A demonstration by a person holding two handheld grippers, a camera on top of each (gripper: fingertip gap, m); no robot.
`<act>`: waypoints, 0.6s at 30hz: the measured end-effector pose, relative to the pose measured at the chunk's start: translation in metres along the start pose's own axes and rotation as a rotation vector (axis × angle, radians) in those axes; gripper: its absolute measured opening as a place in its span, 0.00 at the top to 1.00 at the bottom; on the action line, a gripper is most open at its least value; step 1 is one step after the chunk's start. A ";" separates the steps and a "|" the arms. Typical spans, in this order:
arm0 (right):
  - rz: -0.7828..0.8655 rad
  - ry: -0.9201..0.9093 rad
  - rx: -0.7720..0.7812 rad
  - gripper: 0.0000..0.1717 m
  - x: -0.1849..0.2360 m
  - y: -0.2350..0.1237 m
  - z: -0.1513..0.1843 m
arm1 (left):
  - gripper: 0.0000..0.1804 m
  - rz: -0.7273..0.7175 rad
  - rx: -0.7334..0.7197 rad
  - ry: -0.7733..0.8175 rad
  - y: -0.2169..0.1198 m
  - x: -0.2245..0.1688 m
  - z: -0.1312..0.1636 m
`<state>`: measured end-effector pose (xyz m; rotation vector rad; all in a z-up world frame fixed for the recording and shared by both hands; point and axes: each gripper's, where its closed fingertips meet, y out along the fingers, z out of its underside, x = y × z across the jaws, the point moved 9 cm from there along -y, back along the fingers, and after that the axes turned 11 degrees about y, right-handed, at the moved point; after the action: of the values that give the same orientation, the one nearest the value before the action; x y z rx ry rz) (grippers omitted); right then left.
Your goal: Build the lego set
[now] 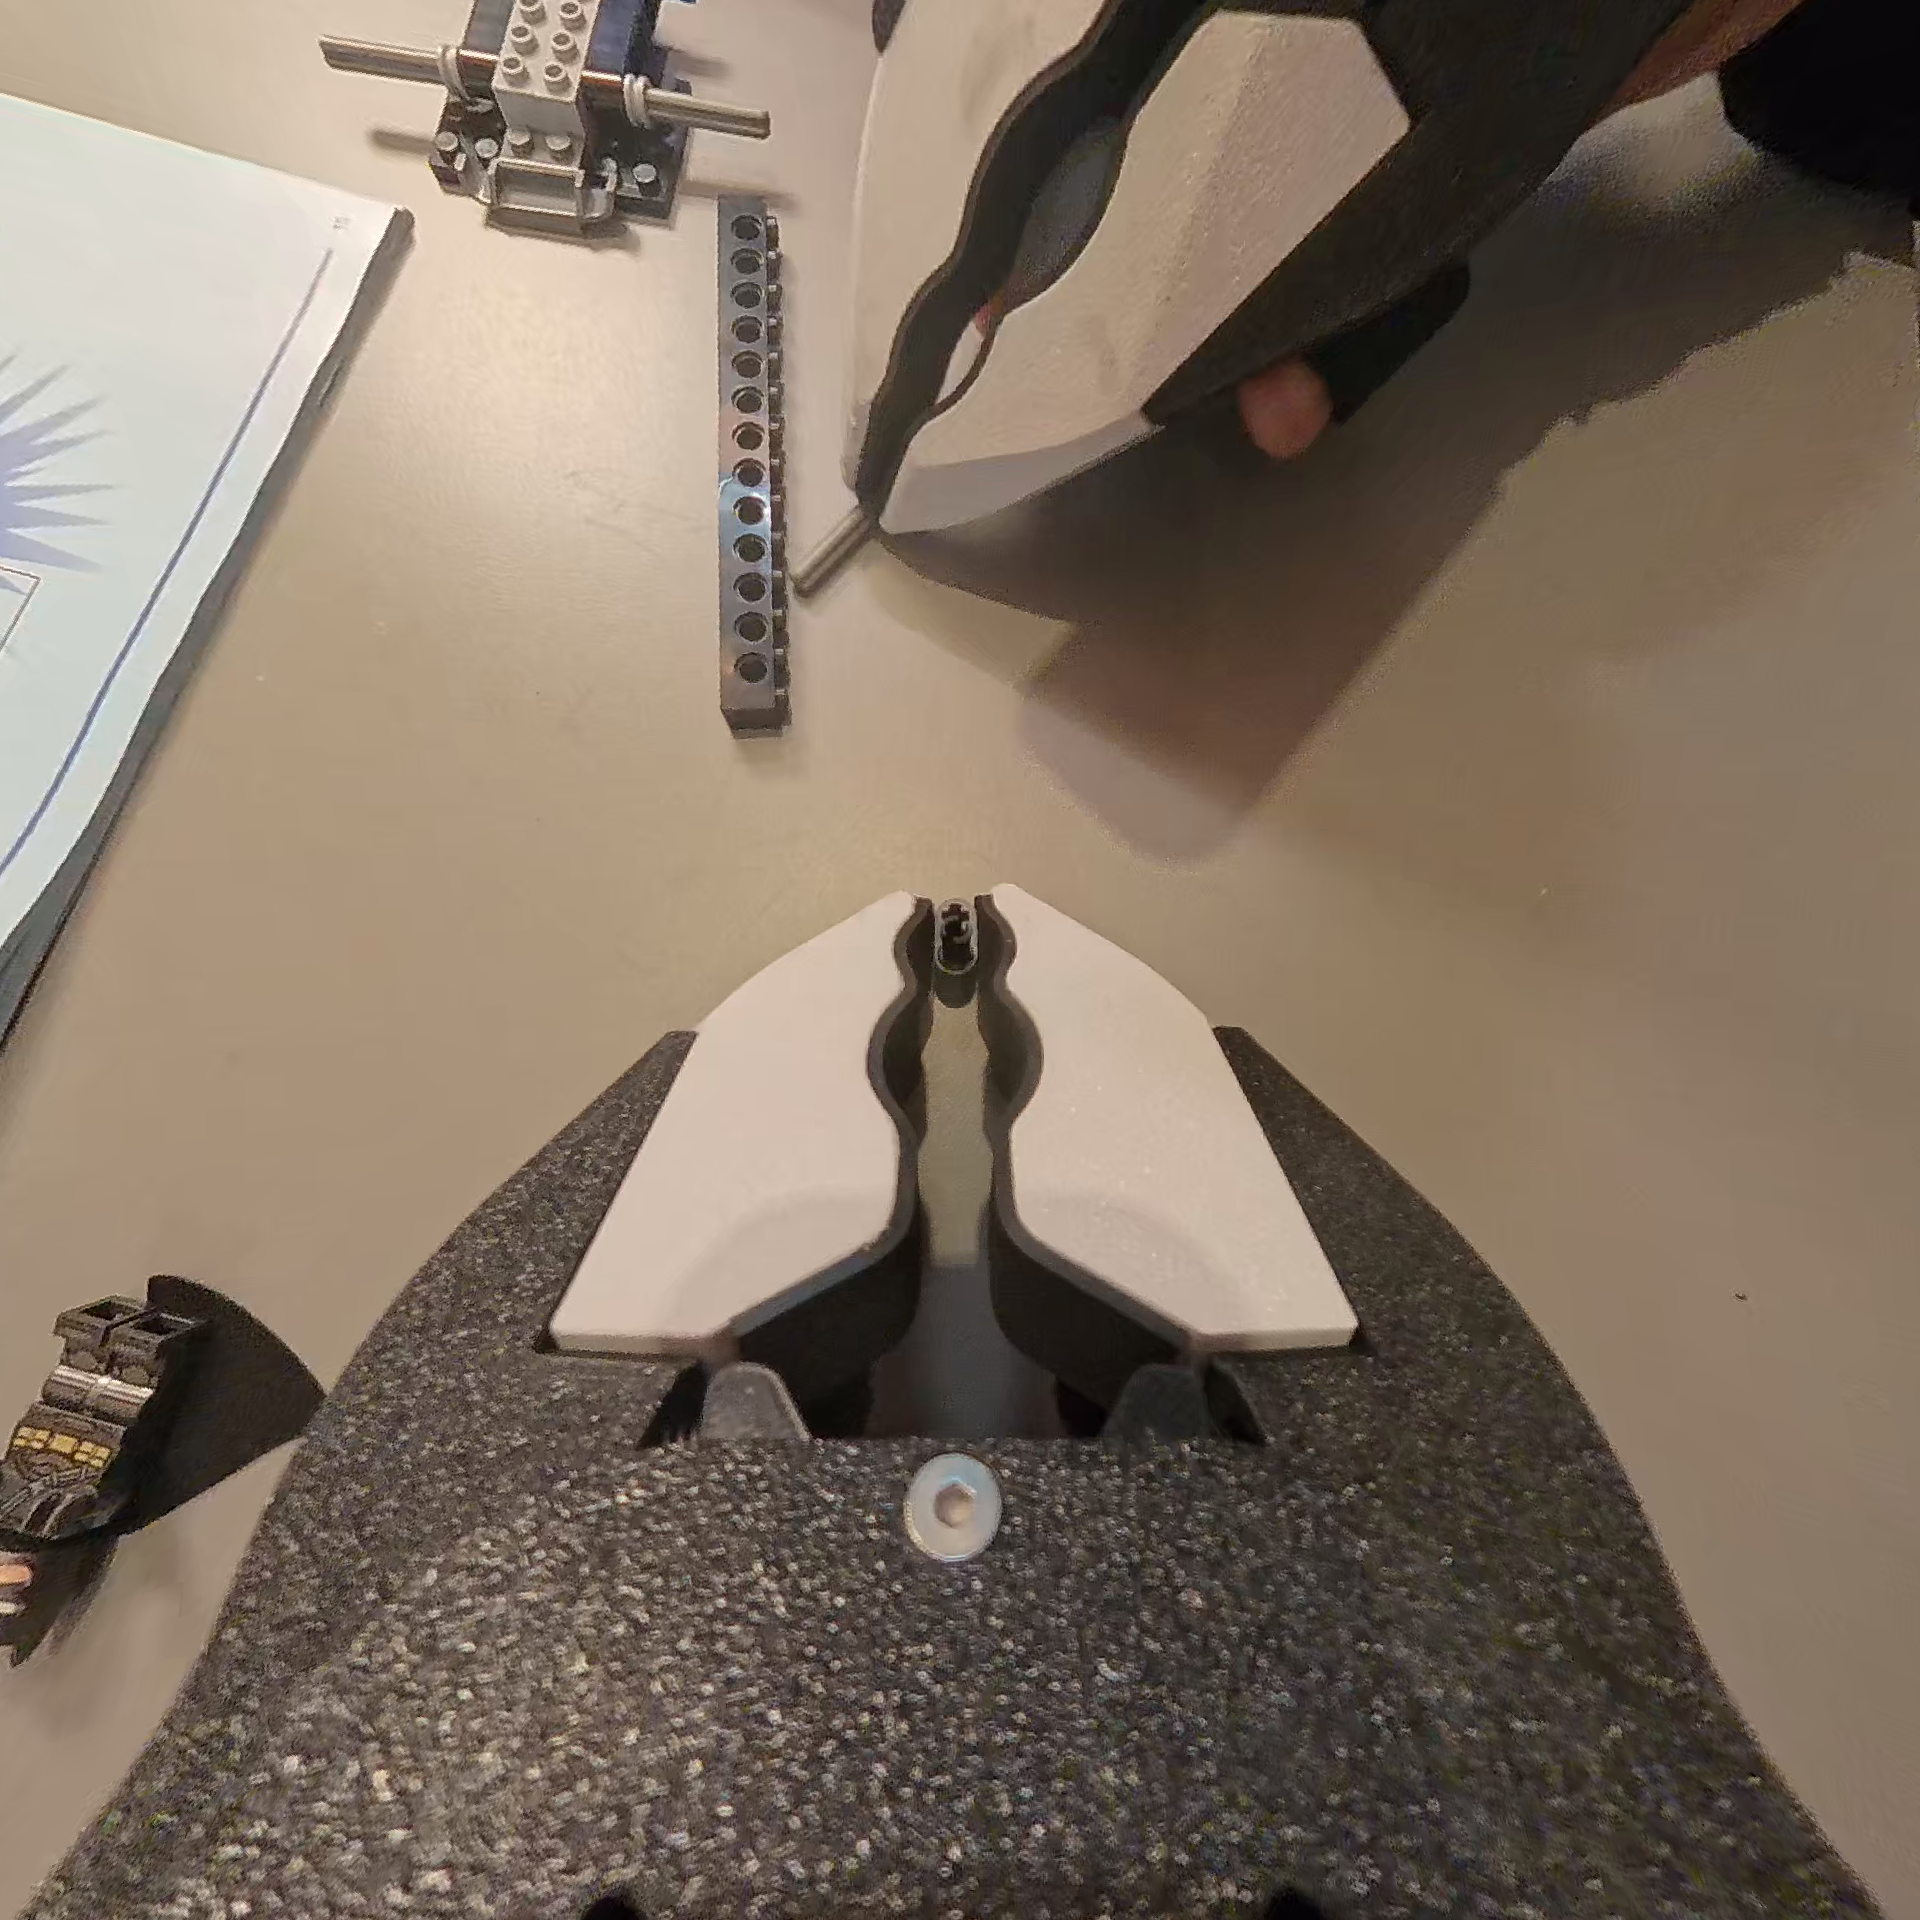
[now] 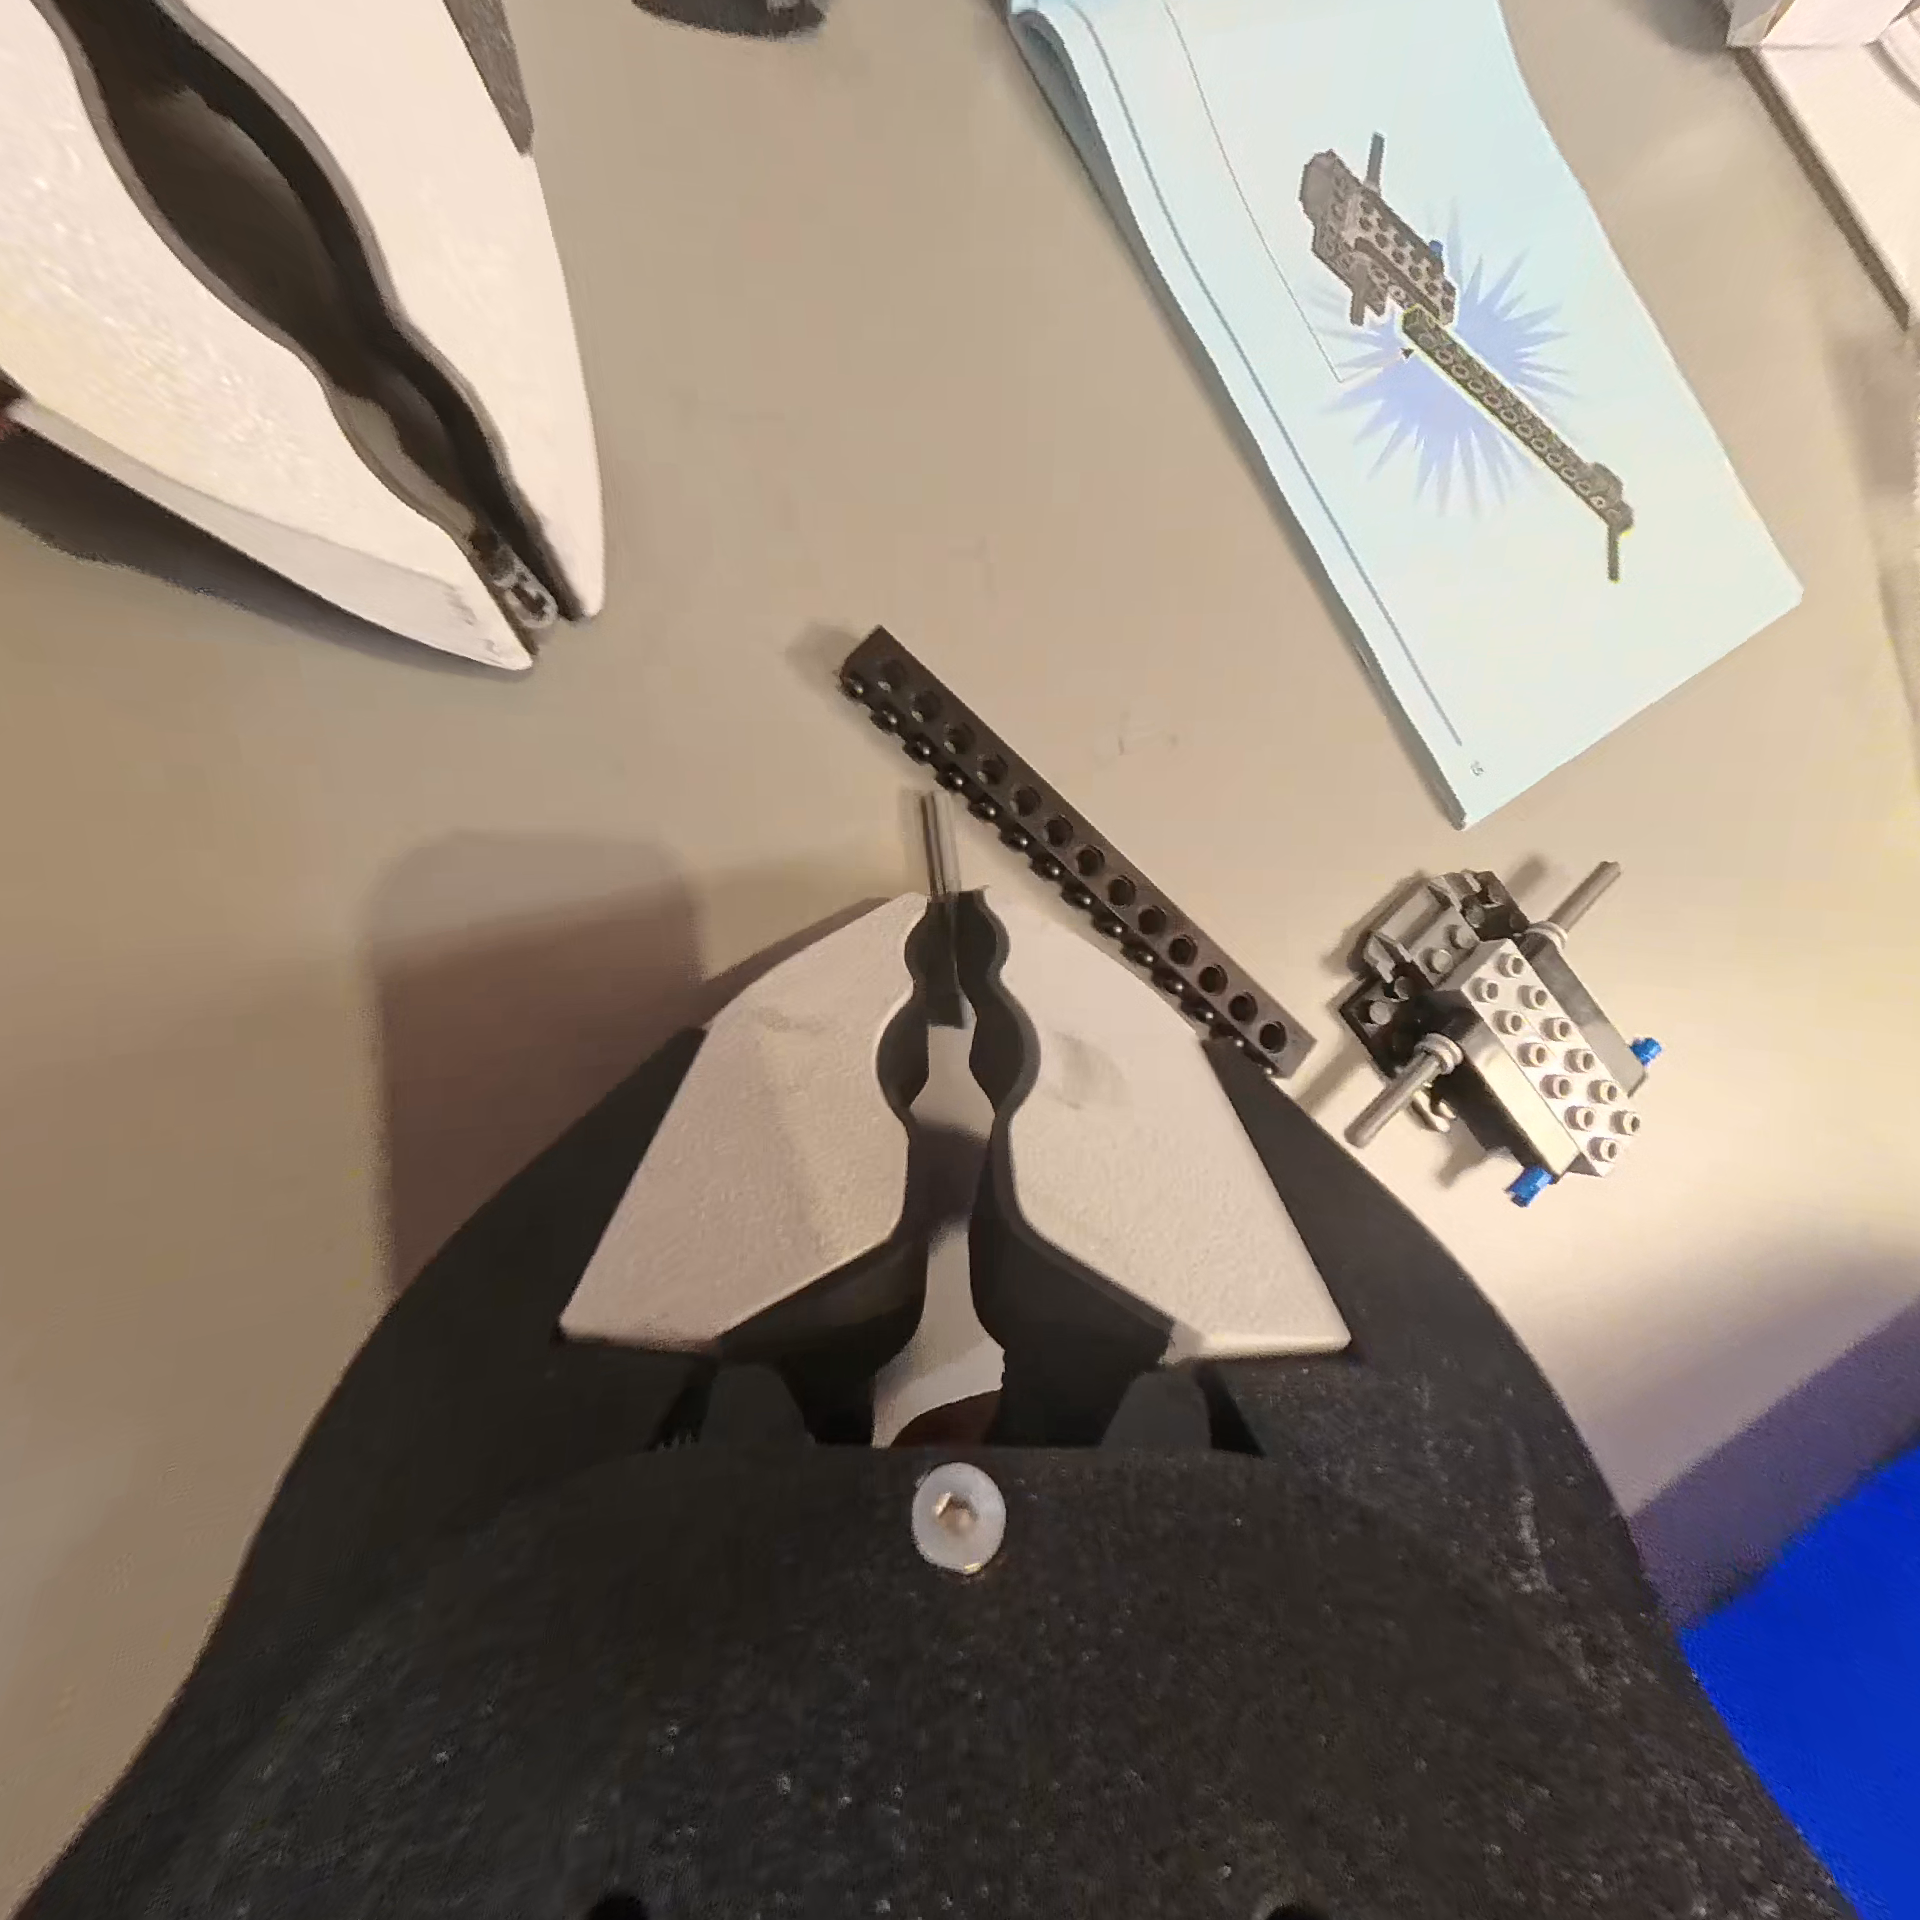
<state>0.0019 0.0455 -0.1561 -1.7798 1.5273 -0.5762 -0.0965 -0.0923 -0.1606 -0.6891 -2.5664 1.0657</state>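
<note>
- My left gripper is pinching a small dark connector right at the fingertips, both pads pressing on it, above bare table.
- My right gripper is pressing together on a thin grey axle, whose free end is pointing away towards the far side.
- The axle is lying just beside the long black holed beam, which is resting flat on the table, left of the grey brick assembly.
- The booklet is lying farther off; a minifigure is sitting near my left gripper.
- Risk, as I judge it: the axle is round and held only near one end, so it could swivel or slip.
- The connector is tiny and gripped at the very tips, so a small twist could flick it out.
</note>
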 end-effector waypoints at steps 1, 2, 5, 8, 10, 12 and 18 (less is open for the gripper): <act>-0.020 0.011 -0.017 0.99 0.000 0.000 0.000 | 0.95 0.001 -0.001 -0.004 -0.001 0.000 0.000; -0.041 0.017 -0.040 0.99 0.001 -0.001 -0.001 | 0.93 0.004 -0.003 -0.009 -0.001 0.000 0.001; -0.103 0.044 -0.119 1.00 0.003 -0.007 -0.005 | 0.88 0.003 -0.008 -0.028 -0.003 0.002 0.002; -0.177 0.078 -0.203 1.00 0.003 -0.014 -0.010 | 0.85 0.007 -0.030 -0.036 -0.005 0.003 0.002; -0.230 0.109 -0.265 1.00 0.003 -0.019 -0.014 | 0.85 -0.006 -0.060 -0.061 -0.009 0.005 0.002; -0.288 0.148 -0.319 1.00 0.002 -0.023 -0.018 | 0.85 -0.033 -0.126 -0.086 -0.015 0.009 0.001; -0.472 0.248 -0.413 1.00 0.008 -0.025 -0.026 | 0.85 -0.046 -0.444 -0.119 -0.034 0.013 -0.017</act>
<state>0.0009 0.0332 -0.1212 -2.4993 1.4630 -0.7708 -0.1113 -0.0968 -0.1237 -0.6759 -2.9405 0.5340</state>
